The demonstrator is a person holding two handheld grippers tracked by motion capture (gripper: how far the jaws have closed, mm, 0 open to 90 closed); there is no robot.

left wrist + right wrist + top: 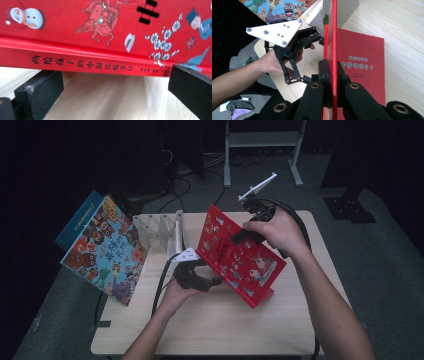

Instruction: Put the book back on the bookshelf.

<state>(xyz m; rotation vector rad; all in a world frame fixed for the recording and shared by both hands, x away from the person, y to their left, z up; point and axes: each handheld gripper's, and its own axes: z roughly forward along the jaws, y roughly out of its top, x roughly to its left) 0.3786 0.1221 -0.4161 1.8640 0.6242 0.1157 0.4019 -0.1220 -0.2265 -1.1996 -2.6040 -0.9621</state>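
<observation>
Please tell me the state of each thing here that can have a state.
Red book: front cover lifted, open on the table.
Right gripper: shut on the cover edge.
Left gripper: open, at the spine.
Colourful book: closed, leaning.
Clear book rack: upright.

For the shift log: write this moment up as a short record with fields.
work in hand: red book lifted open over the wooden table
right gripper: shut on the red book's raised cover, at its edge
left gripper: open, jaws either side of the spine, not clamped
other things: colourful picture book leaning at the table's left; clear book rack behind
</observation>
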